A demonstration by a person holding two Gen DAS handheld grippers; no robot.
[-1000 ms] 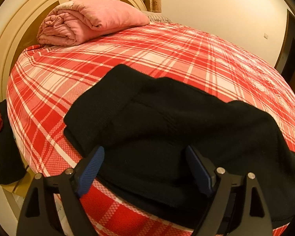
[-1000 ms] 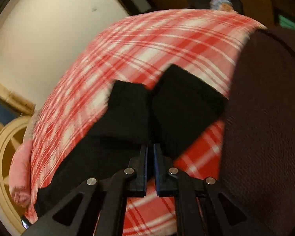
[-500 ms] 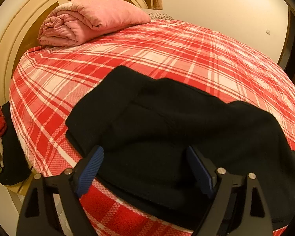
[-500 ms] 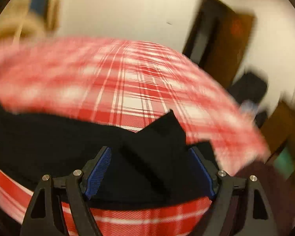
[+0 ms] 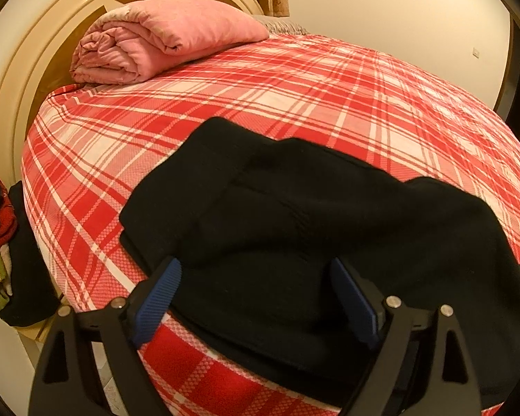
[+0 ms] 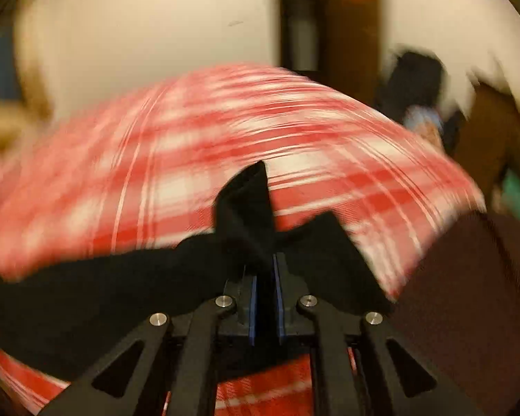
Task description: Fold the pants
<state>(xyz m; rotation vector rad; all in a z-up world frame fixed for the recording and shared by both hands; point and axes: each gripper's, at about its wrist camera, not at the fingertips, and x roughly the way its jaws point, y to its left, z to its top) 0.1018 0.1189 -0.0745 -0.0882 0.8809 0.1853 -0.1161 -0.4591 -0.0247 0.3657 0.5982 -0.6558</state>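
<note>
Black pants (image 5: 294, 228) lie partly folded near the front edge of a bed with a red plaid sheet (image 5: 260, 97). My left gripper (image 5: 256, 298) is open and empty, its blue pads just above the near edge of the pants. In the right wrist view, which is blurred by motion, my right gripper (image 6: 265, 277) is shut on the leg end of the pants (image 6: 249, 204), and the cloth stands up from between the pads.
A rolled pink blanket (image 5: 156, 41) lies at the head of the bed by the cream headboard (image 5: 27, 69). A pile of clothes (image 5: 0, 242) sits left of the bed. A dark brown cushion (image 6: 468, 294) is at the right.
My right gripper opened half a second ago and has now shut on the leg end, swinging fast. My left gripper has barely moved and stays open.
</note>
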